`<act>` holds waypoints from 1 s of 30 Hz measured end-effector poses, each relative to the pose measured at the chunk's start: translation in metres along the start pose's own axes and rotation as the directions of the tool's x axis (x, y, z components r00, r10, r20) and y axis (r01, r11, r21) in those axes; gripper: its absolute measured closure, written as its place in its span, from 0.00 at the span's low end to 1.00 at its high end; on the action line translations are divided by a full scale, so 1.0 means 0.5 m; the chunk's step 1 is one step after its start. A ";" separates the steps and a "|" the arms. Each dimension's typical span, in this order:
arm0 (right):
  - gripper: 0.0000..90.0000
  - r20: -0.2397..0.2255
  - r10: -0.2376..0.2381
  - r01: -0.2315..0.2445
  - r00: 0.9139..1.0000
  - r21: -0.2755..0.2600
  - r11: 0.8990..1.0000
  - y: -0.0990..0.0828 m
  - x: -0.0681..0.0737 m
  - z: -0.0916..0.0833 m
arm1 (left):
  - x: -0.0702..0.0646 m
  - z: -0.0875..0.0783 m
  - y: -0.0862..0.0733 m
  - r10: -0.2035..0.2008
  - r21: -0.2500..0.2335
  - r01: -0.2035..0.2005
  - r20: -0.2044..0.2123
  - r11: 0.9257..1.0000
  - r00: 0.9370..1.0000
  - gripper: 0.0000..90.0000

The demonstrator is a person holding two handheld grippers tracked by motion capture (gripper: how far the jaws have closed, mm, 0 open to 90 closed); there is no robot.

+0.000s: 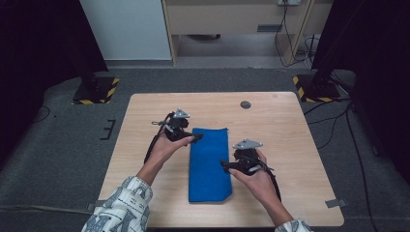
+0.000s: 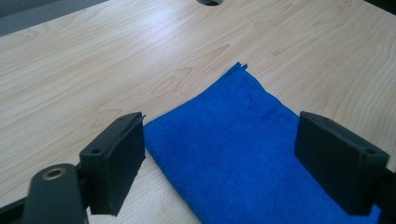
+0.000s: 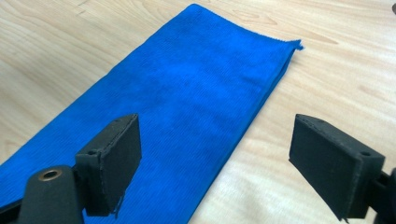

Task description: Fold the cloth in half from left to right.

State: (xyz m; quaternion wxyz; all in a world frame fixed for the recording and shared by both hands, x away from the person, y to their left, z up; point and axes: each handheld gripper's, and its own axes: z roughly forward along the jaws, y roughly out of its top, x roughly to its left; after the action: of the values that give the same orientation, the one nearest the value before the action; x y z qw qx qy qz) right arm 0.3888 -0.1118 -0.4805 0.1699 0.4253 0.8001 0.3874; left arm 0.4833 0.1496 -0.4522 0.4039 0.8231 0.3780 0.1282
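While the folded blue cloth (image 1: 209, 164) lies flat in the middle of the wooden worktop (image 1: 280, 125), we hold the left tool (image 1: 196, 138) at its far left edge and the right tool (image 1: 225, 165) at its right edge, both with jaws spread wide, gripping nothing.

You see a blue cloth (image 3: 187, 107), soft and finely ribbed, matt. Under it your bench (image 2: 116, 60) is pale wood grain, smooth with a slight sheen.
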 end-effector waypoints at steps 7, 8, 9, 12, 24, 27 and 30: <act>0.22 0.010 -0.024 0.024 1.000 -0.012 1.000 0.033 -0.027 0.028 | 0.001 -0.005 -0.004 0.001 -0.013 -0.001 0.021 1.000 1.000 0.12; 0.23 0.017 -0.023 0.023 1.000 -0.014 1.000 0.039 -0.030 0.032 | 0.002 -0.006 -0.004 0.000 -0.017 0.001 0.034 1.000 0.999 0.12; 0.23 0.028 -0.028 0.029 0.999 -0.019 0.999 0.045 -0.035 0.036 | 0.003 -0.007 -0.004 -0.011 -0.028 0.012 0.046 1.000 0.999 0.11; 0.21 0.034 -0.019 0.020 0.999 -0.020 1.000 0.064 -0.044 0.052 | 0.008 -0.008 -0.004 -0.013 -0.025 0.014 0.037 1.000 0.999 0.10; 0.17 0.022 -0.020 0.020 1.000 -0.004 1.000 0.104 -0.083 0.093 | 0.017 0.012 -0.014 0.002 0.020 -0.002 0.005 1.000 1.000 0.15; 0.21 0.038 -0.032 0.032 0.999 0.005 0.999 0.111 -0.093 0.100 | 0.025 0.018 -0.017 -0.005 0.033 0.005 -0.002 0.999 1.000 0.15; 0.25 0.043 -0.021 0.021 0.999 0.006 1.000 0.117 -0.107 0.114 | 0.036 0.024 -0.020 -0.012 0.038 0.013 -0.009 0.999 1.000 0.15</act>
State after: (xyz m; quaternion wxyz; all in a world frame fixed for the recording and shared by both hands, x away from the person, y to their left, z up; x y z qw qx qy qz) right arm 0.4861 -0.1082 -0.4753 0.1899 0.4258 0.8017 0.3741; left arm 0.4966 0.1597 -0.4688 0.3876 0.8277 0.3872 0.1220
